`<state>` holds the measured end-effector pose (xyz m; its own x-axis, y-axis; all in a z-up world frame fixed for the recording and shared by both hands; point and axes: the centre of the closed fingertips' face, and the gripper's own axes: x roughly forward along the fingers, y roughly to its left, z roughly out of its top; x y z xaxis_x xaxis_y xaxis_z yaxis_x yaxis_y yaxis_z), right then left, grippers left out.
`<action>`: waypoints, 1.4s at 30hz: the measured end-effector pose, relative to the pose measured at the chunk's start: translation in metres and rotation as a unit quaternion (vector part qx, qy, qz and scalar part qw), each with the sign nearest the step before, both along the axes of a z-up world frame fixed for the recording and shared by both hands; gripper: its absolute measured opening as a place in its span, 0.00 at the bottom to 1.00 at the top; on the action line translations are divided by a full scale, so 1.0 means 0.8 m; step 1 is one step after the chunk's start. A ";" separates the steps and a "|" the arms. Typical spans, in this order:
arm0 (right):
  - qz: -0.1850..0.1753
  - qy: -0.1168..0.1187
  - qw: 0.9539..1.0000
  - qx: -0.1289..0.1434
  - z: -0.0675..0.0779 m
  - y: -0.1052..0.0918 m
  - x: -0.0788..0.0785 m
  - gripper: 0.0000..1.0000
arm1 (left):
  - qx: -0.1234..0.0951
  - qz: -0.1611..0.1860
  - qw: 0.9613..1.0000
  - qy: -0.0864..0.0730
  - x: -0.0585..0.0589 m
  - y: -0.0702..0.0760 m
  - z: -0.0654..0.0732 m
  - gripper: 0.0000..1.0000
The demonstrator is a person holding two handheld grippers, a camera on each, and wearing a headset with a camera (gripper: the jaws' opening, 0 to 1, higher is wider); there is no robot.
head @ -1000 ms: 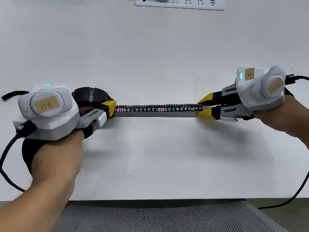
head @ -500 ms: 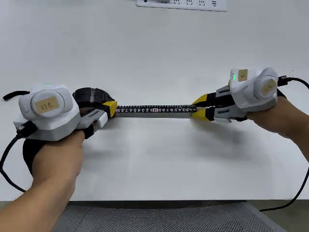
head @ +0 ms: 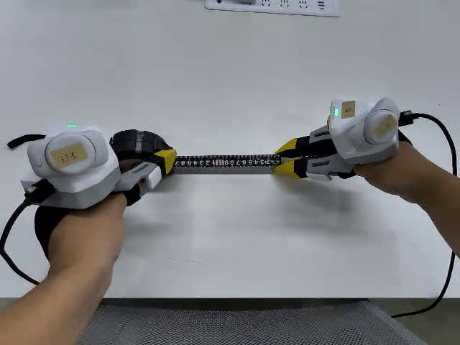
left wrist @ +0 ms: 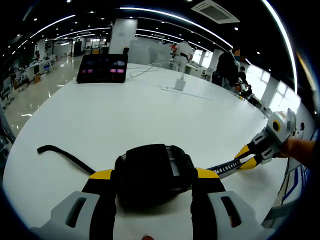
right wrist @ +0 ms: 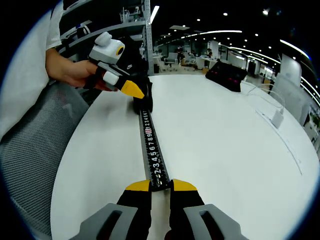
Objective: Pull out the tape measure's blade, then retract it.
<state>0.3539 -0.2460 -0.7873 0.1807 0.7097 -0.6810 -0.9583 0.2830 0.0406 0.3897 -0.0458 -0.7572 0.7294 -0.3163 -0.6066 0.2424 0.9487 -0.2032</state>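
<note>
So your one tape measure [head: 136, 146] is low over the white table [head: 230, 72], black case clamped tight in your left gripper [head: 159, 167]. Its blade [head: 223, 162] runs straight across to your right gripper [head: 285, 158], which is pinched onto the tip. Two grippers, both gripping.

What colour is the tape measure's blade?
The blade is black with white numbers; the right gripper view shows it best.
</note>
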 end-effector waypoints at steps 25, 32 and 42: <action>0.012 -0.004 1.000 0.022 0.001 0.054 0.007 0.09 | -0.007 0.001 1.000 0.001 0.000 0.000 0.000 0.56; 0.016 -0.004 0.999 0.031 0.003 0.074 0.011 0.09 | -0.011 0.003 1.000 0.002 0.000 0.001 0.000 0.56; 0.019 0.002 0.999 0.043 0.002 0.098 0.011 0.09 | -0.012 0.003 1.000 0.002 0.000 0.001 0.001 0.56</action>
